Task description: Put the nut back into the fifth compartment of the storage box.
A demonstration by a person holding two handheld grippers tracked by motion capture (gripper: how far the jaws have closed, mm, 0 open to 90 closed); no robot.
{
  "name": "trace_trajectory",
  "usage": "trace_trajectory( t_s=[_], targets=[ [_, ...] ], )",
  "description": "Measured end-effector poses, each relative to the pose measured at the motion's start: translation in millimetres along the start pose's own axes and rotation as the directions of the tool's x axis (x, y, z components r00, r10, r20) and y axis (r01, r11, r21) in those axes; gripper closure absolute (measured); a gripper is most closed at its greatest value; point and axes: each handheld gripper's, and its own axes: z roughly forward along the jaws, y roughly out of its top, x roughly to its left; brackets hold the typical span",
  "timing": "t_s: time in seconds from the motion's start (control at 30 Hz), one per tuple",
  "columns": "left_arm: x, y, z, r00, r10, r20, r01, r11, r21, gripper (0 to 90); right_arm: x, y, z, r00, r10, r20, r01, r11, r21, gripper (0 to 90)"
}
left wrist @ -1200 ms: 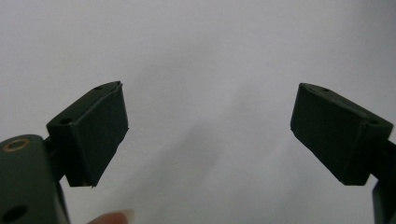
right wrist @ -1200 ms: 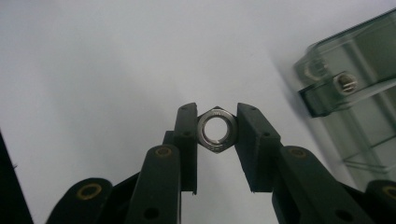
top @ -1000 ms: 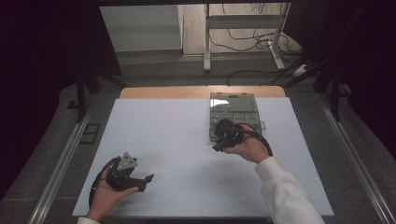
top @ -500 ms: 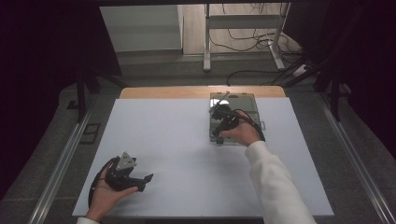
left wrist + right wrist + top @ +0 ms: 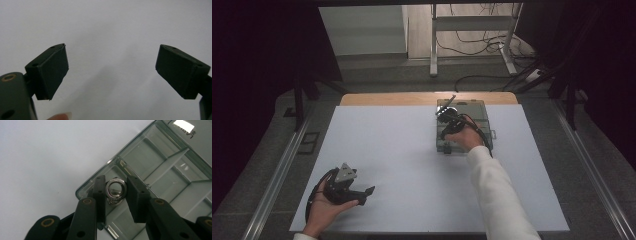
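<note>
Here, the parts at this moment:

Ring nut: a shiny metal ring nut (image 5: 116, 189) sits clamped between the two black jaws of the right tool (image 5: 115, 195), hanging just above a near-corner compartment of the organiser box.
Second piece: a similar metal piece (image 5: 113, 200) lies directly beneath it in that compartment; whether the two touch cannot be told.
Organiser box: a clear, divided plastic box (image 5: 464, 107) rests on the far right part of the desk, lid open, a white label (image 5: 183, 125) at its far edge.
Change: against the views of a second ago, the right hand (image 5: 464, 137) now reaches farther across the desk, from the box's near edge to over its compartments; the box and the left hand lie as they did.
Meaning: judged from this, the carrying step is nearly complete, and letting the nut go into the compartment is what remains.
Right tool: clenched on the ring nut, jaws narrowed to the nut's width, pads pressing its two sides.
Left tool: released, jaws (image 5: 112, 72) spread wide with nothing between them; it rests in the left hand (image 5: 324, 210) at the near left of the desk (image 5: 392, 150), well apart from the box.
Risk: a tilt on release could send the nut over a divider.
</note>
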Motion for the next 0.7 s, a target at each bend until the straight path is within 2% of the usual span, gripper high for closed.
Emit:
trace_trajectory(
  t_s=[0.27, 0.33, 0.4, 0.53, 0.57, 0.63, 0.7],
  targets=[
    [0.3, -0.7, -0.6, 1.0000, -0.002, -0.003, 0.002, 1.0000, -0.001, 11.0, 1.4, 0.8, 3.4, 0.9999, 0.002, 0.010, -0.002, 1.000, -0.008, 70.3],
    [0.0, -0.8, -0.6, 1.0000, -0.002, -0.004, 0.002, 1.0000, -0.002, 11.0, 1.0, 0.1, 3.0, 1.0000, -0.005, -0.006, 0.005, 1.000, -0.014, 69.3],
    [0.2, -1.0, -1.2, 1.0000, 0.003, -0.005, -0.003, 1.0000, 0.003, 11.0, 1.5, -0.6, 1.6, 0.9996, -0.011, -0.028, 0.010, 1.000, -0.027, 53.5],
    [0.0, -1.7, -1.6, 1.0000, -0.001, -0.006, 0.001, 1.0000, 0.001, 11.0, 2.7, -3.7, -9.2, 0.9988, 0.025, -0.043, -0.028, 0.997, -0.068, 25.2],
    [-0.2, -1.8, -1.6, 1.0000, -0.003, -0.006, 0.003, 1.0000, 0.000, 11.0, 6.0, -8.7, -15.4, 0.9996, 0.020, -0.020, -0.022, 0.995, -0.098, 18.4],
    [-0.3, -2.1, -1.8, 1.0000, -0.003, -0.007, 0.003, 1.0000, 0.000, 11.0, 7.3, -12.2, -19.0, 0.9994, 0.025, -0.024, -0.027, 0.994, -0.110, 18.1],
    [-0.3, -2.2, -1.9, 1.0000, -0.003, -0.007, 0.003, 1.0000, 0.001, 11.0, 12.4, -25.9, -28.7, 0.9977, 0.025, -0.064, -0.035, 0.987, -0.160, 15.8]
  ],
)
